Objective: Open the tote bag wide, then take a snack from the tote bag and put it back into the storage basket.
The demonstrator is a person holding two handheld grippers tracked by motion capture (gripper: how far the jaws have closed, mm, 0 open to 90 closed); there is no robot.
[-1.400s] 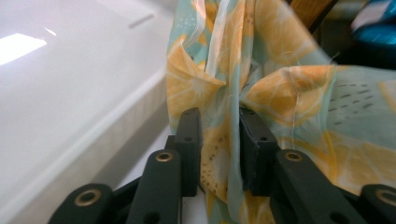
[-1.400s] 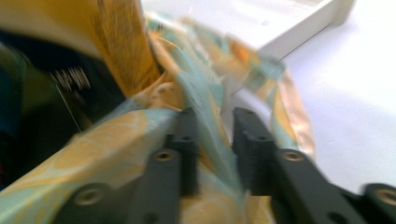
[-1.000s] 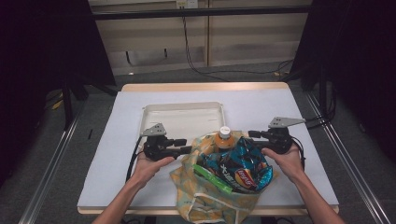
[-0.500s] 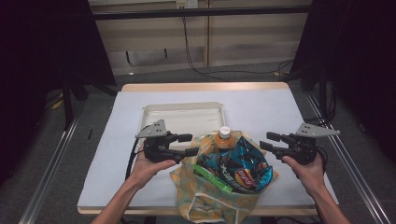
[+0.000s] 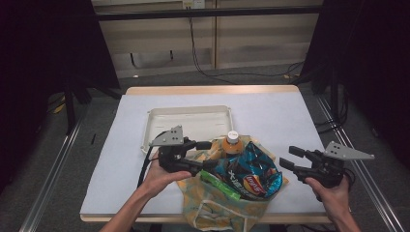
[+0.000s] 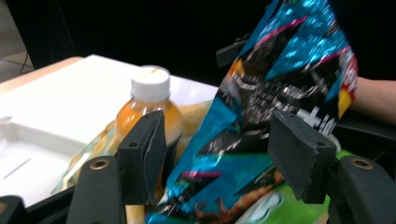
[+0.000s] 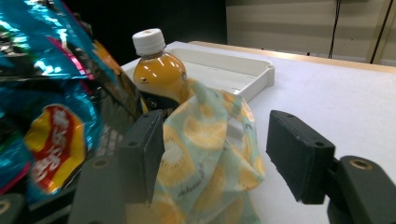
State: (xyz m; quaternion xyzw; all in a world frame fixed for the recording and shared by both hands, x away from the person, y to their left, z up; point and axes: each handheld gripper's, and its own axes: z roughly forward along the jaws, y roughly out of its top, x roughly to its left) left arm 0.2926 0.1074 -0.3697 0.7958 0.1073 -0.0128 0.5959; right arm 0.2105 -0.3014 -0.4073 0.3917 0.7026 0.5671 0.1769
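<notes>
A fruit-print cloth bag (image 5: 208, 203) lies at the table's front edge. It holds a blue chips bag (image 5: 251, 171), an orange drink bottle (image 5: 232, 143) with a white cap, and a green packet (image 5: 220, 183). My left gripper (image 5: 211, 154) hovers at the bag's left rim; its jaws have just been opening and press on nothing, with the chips bag (image 6: 280, 84) and bottle (image 6: 149, 107) beyond them. My right gripper (image 5: 288, 157) is off the bag's right side, apart from it. Its jaws have also just been opening, and the cloth (image 7: 210, 154) lies loose ahead of them.
An empty white tray (image 5: 188, 121) sits just behind the bag on the white table cover (image 5: 270, 116). Bare cover lies to the right and far side. Metal rails run along both sides of the table.
The right gripper has pulled away to the right, off the bag. The left gripper has risen slightly. Both pairs of jaws stand wider, and the bag's rim is no longer gripped.
</notes>
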